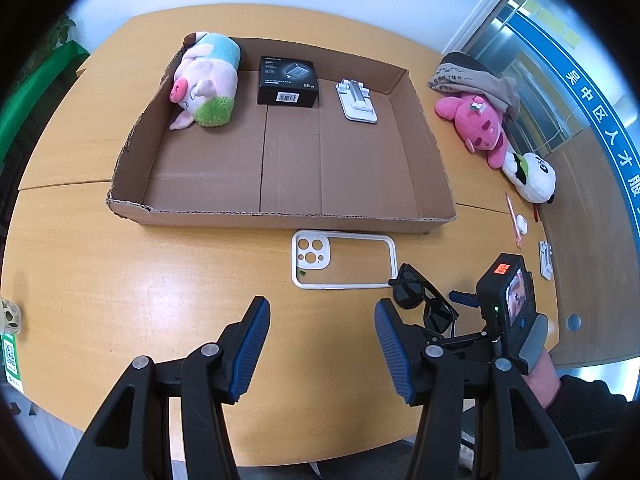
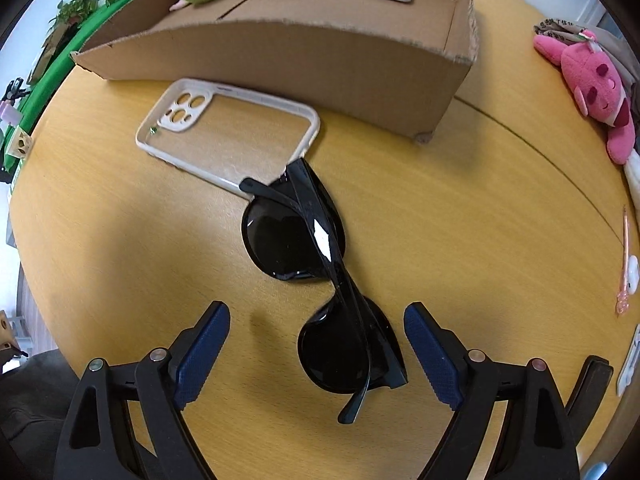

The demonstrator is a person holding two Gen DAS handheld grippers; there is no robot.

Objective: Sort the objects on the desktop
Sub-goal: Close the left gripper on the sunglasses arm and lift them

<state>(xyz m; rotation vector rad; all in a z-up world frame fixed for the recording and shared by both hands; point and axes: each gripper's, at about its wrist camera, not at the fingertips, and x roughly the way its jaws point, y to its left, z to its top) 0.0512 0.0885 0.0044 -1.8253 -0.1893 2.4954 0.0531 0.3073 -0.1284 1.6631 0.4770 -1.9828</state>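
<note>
A: On the round wooden table (image 1: 120, 300), seen from the left wrist, one shallow brown cardboard tray (image 1: 280, 216) holds three things: one plush pig with a green end (image 1: 204, 80), one black charger box (image 1: 288, 80) and one white folding phone stand (image 1: 357, 100).

B: And outside the tray?

A: One white-rimmed clear phone case (image 1: 344, 260) lies just beside its near wall. One pair of black sunglasses with dark lenses (image 1: 416, 296) touches the case's right end. Farther right lie one pink plush toy (image 1: 476, 124) and one white plush toy (image 1: 532, 176). The left claw (image 1: 320, 344) stands partly spread with nothing between its blue pads, above bare table left of the sunglasses. The right claw's body is at the right, over the sunglasses.

B: From the right wrist?

A: The same one pair of sunglasses (image 2: 316, 256) lies folded with its temples crossed over the lenses, running from the phone case (image 2: 228, 132) corner toward the camera. The right claw (image 2: 316, 356) is spread wide. The nearer lens sits between its two pads, closer to the right pad; I cannot tell that either pad touches it. The tray (image 2: 320, 64) stands behind the case.
</note>
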